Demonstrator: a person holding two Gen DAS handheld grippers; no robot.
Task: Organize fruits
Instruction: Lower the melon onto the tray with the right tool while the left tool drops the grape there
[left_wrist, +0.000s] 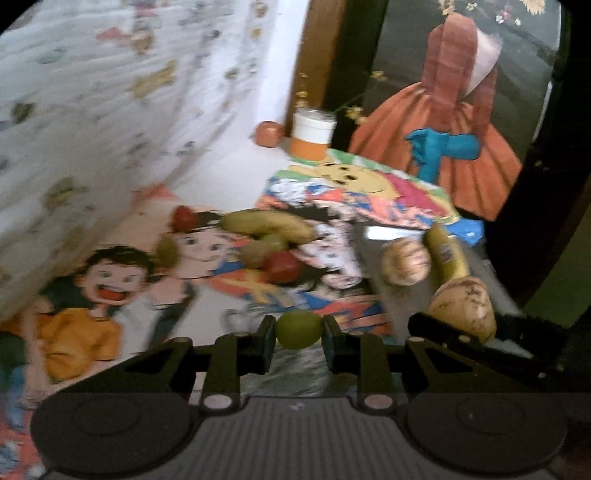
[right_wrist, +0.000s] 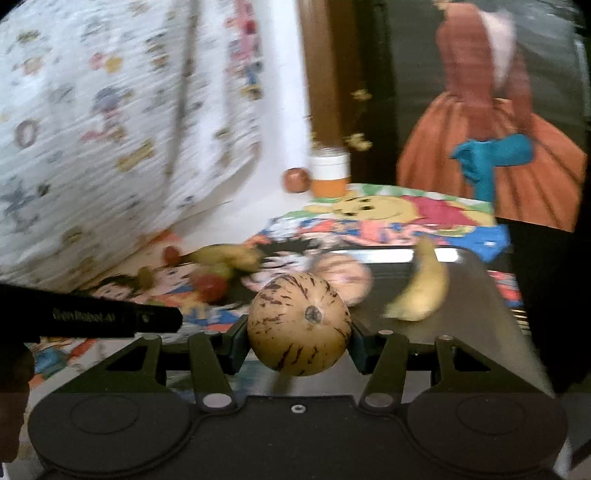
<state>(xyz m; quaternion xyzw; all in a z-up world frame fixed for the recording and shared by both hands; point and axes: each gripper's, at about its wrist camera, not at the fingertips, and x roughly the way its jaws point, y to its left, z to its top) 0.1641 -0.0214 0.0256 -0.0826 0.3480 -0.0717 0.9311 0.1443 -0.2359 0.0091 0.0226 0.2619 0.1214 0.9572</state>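
My left gripper (left_wrist: 298, 330) is shut on a small green fruit (left_wrist: 298, 329), held above the cartoon-print cloth (left_wrist: 110, 295). My right gripper (right_wrist: 299, 328) is shut on a tan striped melon (right_wrist: 298, 325), held over a dark tray (right_wrist: 469, 295); the melon also shows in the left wrist view (left_wrist: 465, 306). On the tray lie a second striped melon (left_wrist: 405, 265) and a banana (left_wrist: 445, 254). A loose pile on the cloth holds a yellow-green banana (left_wrist: 267, 223), red fruits (left_wrist: 282, 266), (left_wrist: 183, 218) and small green fruits (left_wrist: 167, 251).
A white-and-orange jar (left_wrist: 313, 134) and an orange-red fruit (left_wrist: 269, 133) stand at the back. A patterned white fabric mass (left_wrist: 92, 129) rises on the left. An orange cloth bundle (left_wrist: 443, 140) with a blue object (left_wrist: 439, 147) is at the back right.
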